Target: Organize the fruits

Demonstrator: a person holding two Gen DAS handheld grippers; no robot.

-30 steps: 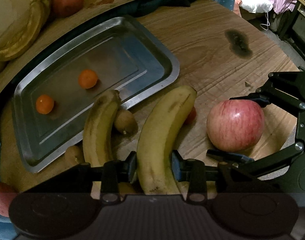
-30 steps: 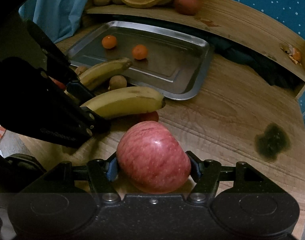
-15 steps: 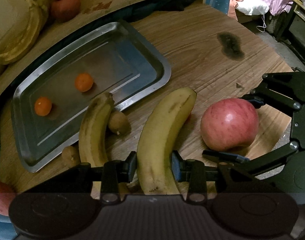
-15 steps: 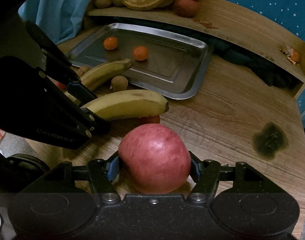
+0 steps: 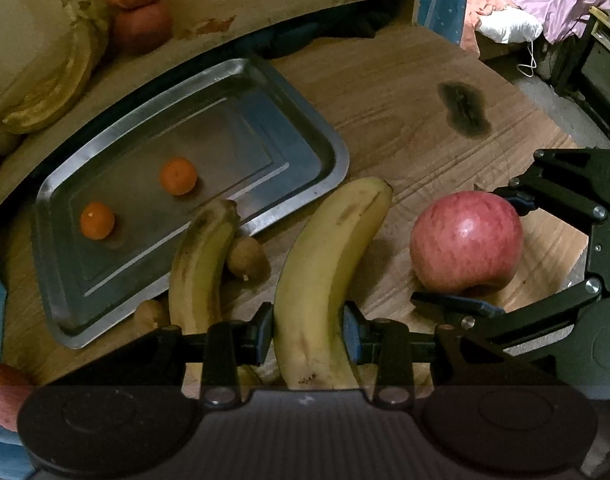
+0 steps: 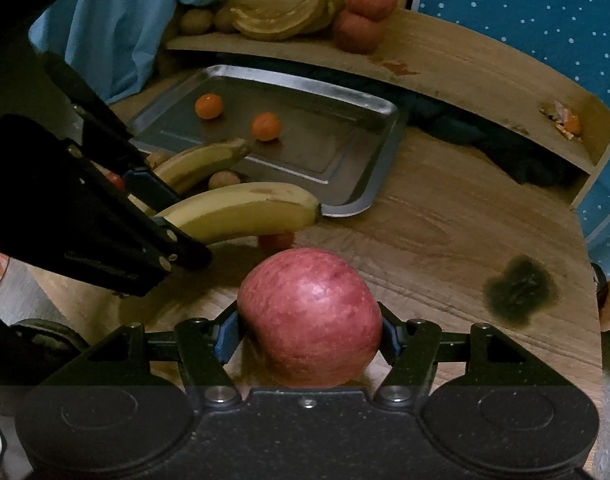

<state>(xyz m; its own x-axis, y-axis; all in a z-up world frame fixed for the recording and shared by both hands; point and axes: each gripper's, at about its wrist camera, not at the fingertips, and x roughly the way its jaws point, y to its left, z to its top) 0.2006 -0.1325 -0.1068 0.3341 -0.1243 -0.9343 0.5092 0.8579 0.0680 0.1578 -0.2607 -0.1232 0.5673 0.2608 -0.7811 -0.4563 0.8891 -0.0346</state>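
Observation:
My left gripper (image 5: 307,330) is shut on a yellow banana (image 5: 329,264), held above the wooden table; the same banana (image 6: 241,212) shows at the left of the right wrist view. A red apple (image 6: 311,316) sits between the pads of my right gripper (image 6: 309,334), which is shut on it and lifted off the table; the apple (image 5: 467,240) appears right of the banana. A second banana (image 5: 201,268) lies with its tip on the rim of the steel tray (image 5: 325,136). Two small oranges (image 5: 178,176) (image 5: 97,220) rest in the tray.
Two brown kiwis (image 5: 247,256) (image 5: 151,314) lie beside the second banana. A small red fruit (image 6: 276,241) lies under the held banana's tip. The raised shelf (image 6: 445,60) behind the tray holds apples (image 6: 365,12) and bananas. A dark stain (image 6: 519,292) marks the table at right.
Both grippers have risen with their fruit: the banana and the apple are higher off the table, and the tray and shelf have shifted lower in both views.

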